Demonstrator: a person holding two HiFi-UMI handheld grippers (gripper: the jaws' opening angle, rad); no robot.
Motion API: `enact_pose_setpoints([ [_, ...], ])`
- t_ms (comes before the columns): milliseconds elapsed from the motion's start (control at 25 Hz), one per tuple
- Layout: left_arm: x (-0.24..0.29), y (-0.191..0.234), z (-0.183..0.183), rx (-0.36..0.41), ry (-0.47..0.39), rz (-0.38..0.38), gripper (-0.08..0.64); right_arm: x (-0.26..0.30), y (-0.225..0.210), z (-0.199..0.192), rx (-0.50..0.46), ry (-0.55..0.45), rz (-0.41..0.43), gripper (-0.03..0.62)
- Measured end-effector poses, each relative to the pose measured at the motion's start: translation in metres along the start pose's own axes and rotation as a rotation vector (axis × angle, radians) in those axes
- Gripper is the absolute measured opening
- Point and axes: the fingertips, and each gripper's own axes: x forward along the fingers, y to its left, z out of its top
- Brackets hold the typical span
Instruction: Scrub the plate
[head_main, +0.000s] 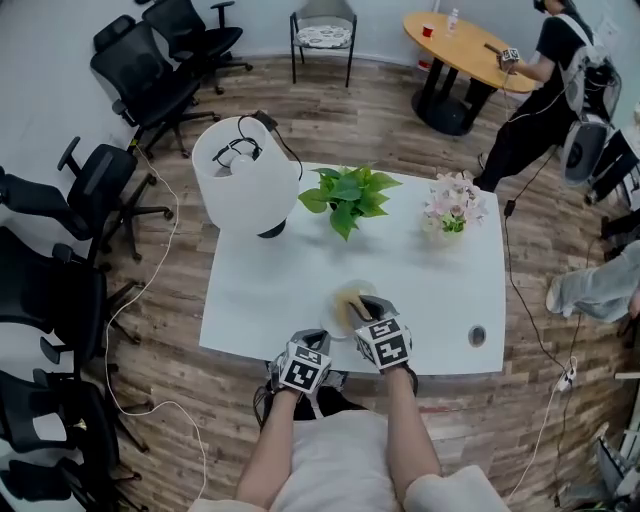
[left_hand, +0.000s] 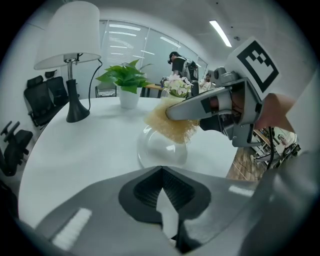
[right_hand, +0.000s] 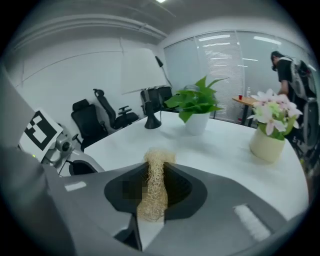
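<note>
Glass plate (left_hand: 159, 152) sits on white worktop (head_main: 260, 290) near its front edge | right gripper (right_hand: 156, 170) fingers clamp straw-coloured scrubber (right_hand: 154, 192), held down on plate to scour | left gripper (left_hand: 161, 172) fingers closed, nothing seen between them, just at near rim, probably bracing plate against sliding

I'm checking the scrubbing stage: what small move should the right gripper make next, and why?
Probably draw the right gripper back toward the person, dragging the scrubber across the plate. The scrubber is clamped in its jaws at the plate's far edge, most of the glass lies uncovered, and the left gripper is shut, empty, short of the plate.
</note>
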Motion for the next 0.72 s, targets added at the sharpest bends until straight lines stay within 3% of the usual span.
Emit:
enact_pose_setpoints([
  [80,0.006,0.002,-0.005,-0.025,0.02,0.007,0.001,0.011,0.01,-0.003,-0.058,0.039,0.038,0.104],
  [280,0.017,0.003,-0.014,-0.028,0.087,0.024,0.001,0.031,0.023,-0.036,-0.073,0.138,0.079,0.103],
  [600,0.018,-0.003,-0.007,0.0,0.067,0.002,0.001,0.033,0.024,-0.043,-0.014,0.107,0.062,0.1],
  [720,0.023,-0.006,-0.009,0.045,0.116,0.011,0.001,0.034,0.024,-0.043,-0.009,0.099,0.064,0.1],
])
